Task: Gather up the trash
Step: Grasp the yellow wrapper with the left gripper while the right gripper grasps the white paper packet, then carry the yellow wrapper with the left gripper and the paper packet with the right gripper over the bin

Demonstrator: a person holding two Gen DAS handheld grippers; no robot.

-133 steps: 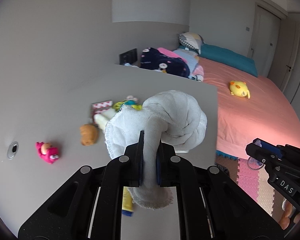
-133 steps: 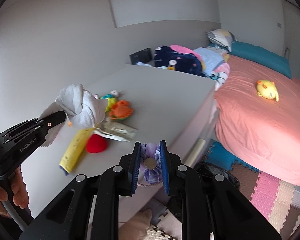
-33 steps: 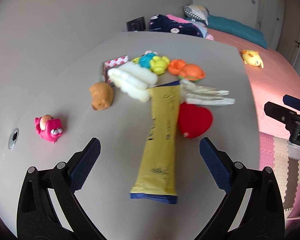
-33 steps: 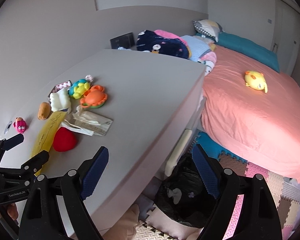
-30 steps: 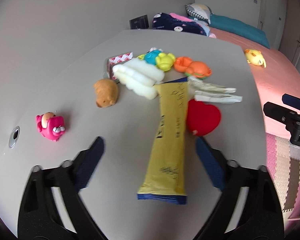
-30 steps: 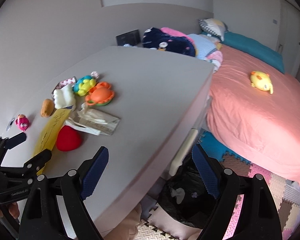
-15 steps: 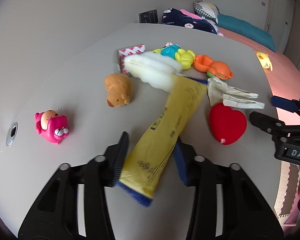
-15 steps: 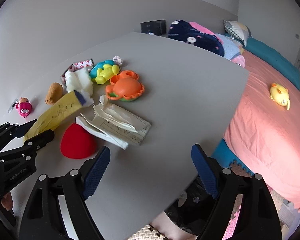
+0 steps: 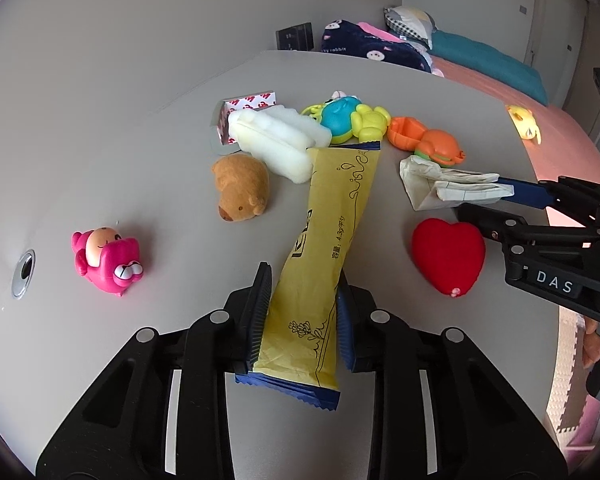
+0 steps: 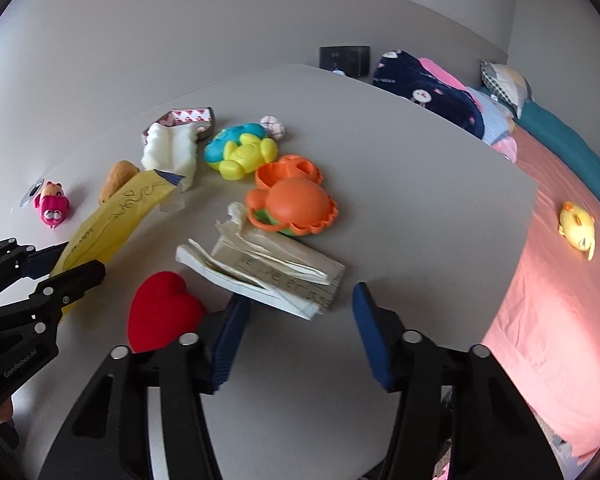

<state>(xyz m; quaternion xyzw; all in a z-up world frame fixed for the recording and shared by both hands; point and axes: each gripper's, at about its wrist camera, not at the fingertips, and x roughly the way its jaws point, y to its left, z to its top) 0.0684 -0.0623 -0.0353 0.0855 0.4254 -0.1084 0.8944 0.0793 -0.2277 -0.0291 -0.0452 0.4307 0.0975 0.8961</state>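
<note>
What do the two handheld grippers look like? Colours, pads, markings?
Both are matte black linkage frames with silver rivets. The left gripper has ribbed dark-blue pads and a "GenRobot.AI" marking. The right gripper has the same blue pads and a "DAS" label on its side.

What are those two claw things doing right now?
Left gripper: jaws have just closed on the yellow wrapper.
Right gripper: open, closing around the folded paper.

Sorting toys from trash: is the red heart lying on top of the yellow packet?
No, the red heart lies on the bare table, apart from the yellow packet.
</note>
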